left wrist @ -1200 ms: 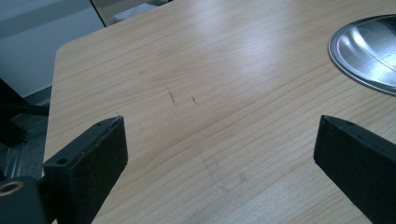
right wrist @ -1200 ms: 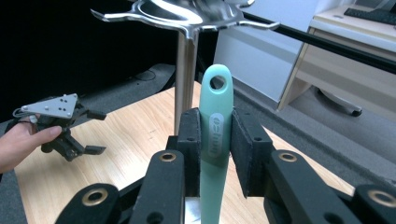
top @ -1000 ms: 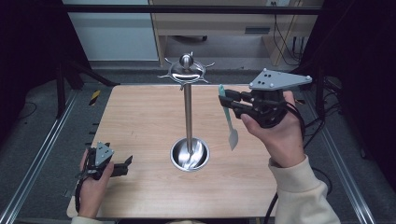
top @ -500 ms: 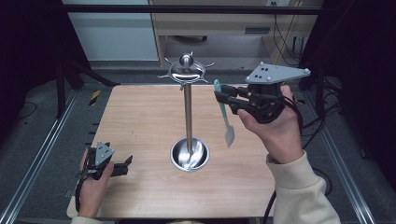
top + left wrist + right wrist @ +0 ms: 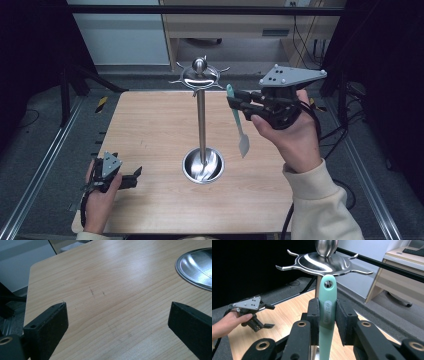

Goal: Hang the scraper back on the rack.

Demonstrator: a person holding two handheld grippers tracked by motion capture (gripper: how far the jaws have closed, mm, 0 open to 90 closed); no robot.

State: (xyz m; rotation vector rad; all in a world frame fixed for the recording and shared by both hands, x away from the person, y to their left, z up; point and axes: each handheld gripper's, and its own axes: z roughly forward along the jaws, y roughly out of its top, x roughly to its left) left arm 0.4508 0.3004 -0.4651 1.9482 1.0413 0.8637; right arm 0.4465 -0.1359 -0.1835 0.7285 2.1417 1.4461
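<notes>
A steel utensil stand point(image 5: 201, 125) rises from a round dish base point(image 5: 189, 167) at the table's middle, with a hooked crown point(image 5: 200, 76) on top. My right gripper point(image 5: 234, 102) is shut on the mint-green handle of a utensil point(image 5: 238, 122), whose metal blade hangs down beside the pole. In the right gripper view the handle point(image 5: 327, 312) stands upright between the pads of my right gripper point(image 5: 327, 307), and its hanging hole sits just below a hook of the crown point(image 5: 324, 263). My left gripper point(image 5: 135, 176) rests open on the table at the front left, nothing between its jaws.
The wooden table point(image 5: 150, 125) has metal rails along both sides. A desk and cables stand beyond the far edge. The left gripper view shows my left gripper point(image 5: 117, 320) over bare wood, with the dish base point(image 5: 197, 267) at the upper right.
My right gripper has carried the utensil left and slightly up, closer to the stand's crown. The left gripper has stayed where it was.
</notes>
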